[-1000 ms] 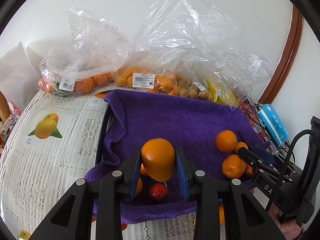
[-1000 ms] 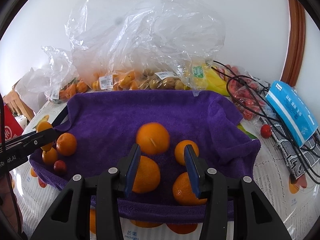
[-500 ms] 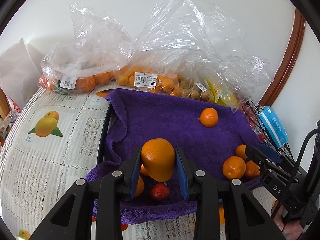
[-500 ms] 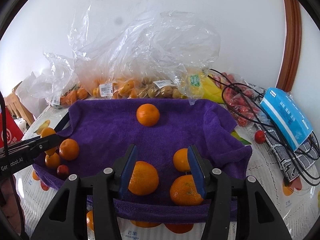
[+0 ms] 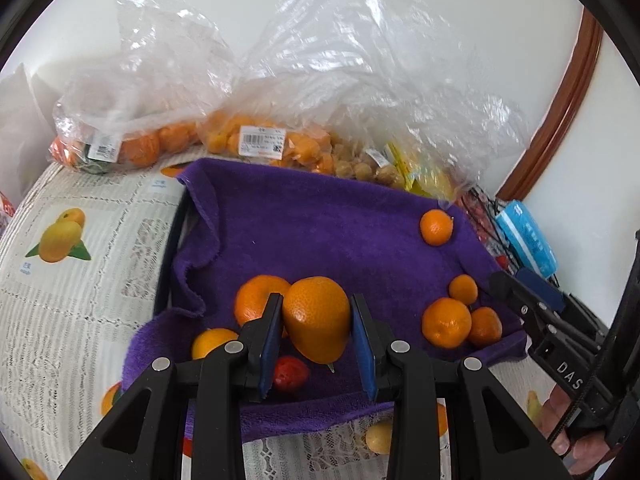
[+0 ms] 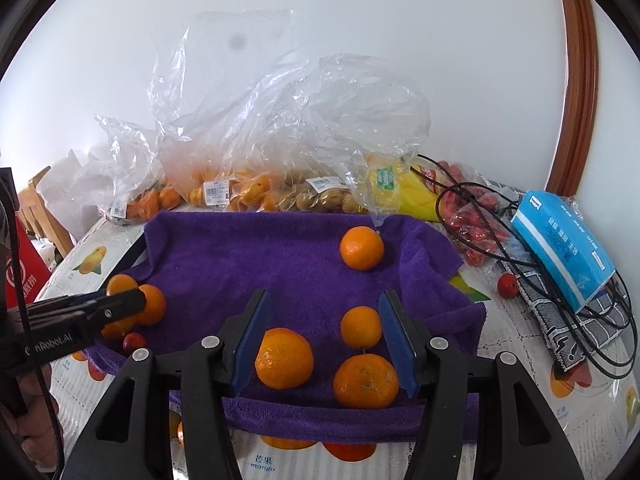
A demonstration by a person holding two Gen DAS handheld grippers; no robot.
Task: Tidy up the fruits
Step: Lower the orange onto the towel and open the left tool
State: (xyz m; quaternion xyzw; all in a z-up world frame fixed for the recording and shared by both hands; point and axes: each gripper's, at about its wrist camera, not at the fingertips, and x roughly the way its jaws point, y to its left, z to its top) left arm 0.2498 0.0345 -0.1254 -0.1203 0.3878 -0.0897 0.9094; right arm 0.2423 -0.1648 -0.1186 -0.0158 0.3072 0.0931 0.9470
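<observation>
— What did we see from the left wrist camera?

— Our left gripper (image 5: 317,334) was clamped on a large orange (image 5: 318,318), the fruit squeezed between the two blue pads and raised over the near edge of the purple towel (image 5: 320,232). Just behind the left finger sat another orange (image 5: 256,306), and a small red fruit (image 5: 291,372) lay under the held one. A cluster of three oranges (image 5: 460,316) rested on the towel to the right, near the tip of our right gripper (image 5: 520,294), which entered from that side. A lone orange (image 5: 436,227) lay at the towel's far right corner.

— And from the right wrist camera?

— Our right gripper (image 6: 324,340) stood wide apart with nothing between its pads. Below it on the towel (image 6: 248,256) we saw the cluster (image 6: 284,358): one orange just inside the left finger, two more nearer the right finger, none of them touched. The lone orange (image 6: 361,248) lay well beyond the fingertips. At the left our left gripper (image 6: 120,302) held its orange (image 6: 120,284) beside another on the towel's edge. Clear plastic bags of fruit (image 6: 256,192) stood behind the towel, and a blue packet (image 6: 560,248) lay among black cables (image 6: 540,272) to the right.
</observation>
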